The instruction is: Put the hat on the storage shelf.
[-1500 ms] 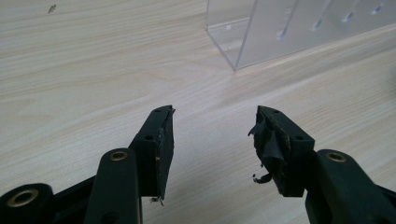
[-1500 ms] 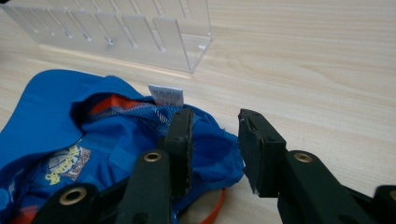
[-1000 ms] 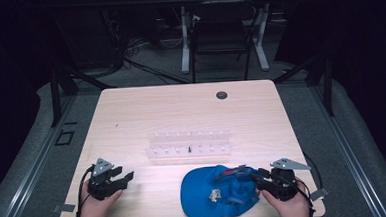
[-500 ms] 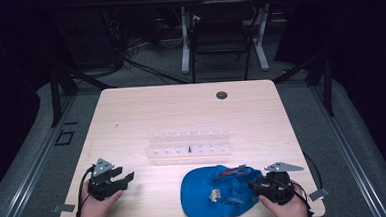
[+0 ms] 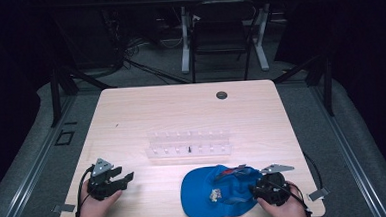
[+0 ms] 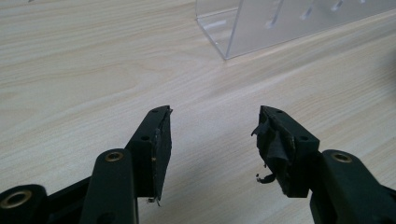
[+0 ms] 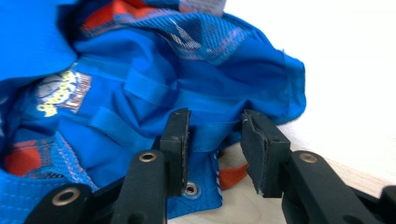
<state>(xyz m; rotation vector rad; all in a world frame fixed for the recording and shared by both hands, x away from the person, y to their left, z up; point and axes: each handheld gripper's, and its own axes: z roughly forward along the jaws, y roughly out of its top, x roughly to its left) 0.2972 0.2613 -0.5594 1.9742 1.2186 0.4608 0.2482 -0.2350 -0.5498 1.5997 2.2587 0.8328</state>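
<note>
The left tool (image 5: 127, 177) rests near the surface's (image 5: 181, 109) front left corner, jaws released and empty. A clear rack (image 5: 189, 144) stands mid-surface, with bare wood around it for manoeuvring. The blue cap (image 5: 213, 190) lies inside-up at the front right, close to the front edge. It appears light, soft and floppy, so expect it to sag; grip the stitched rear band. The right tool (image 7: 215, 135), jaws just closing, brackets that band without yet pinching it.

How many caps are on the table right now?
1. A blue cap lies upside down near the table's front edge, just ahead of the right tongs, with the clear rack behind it.
</note>
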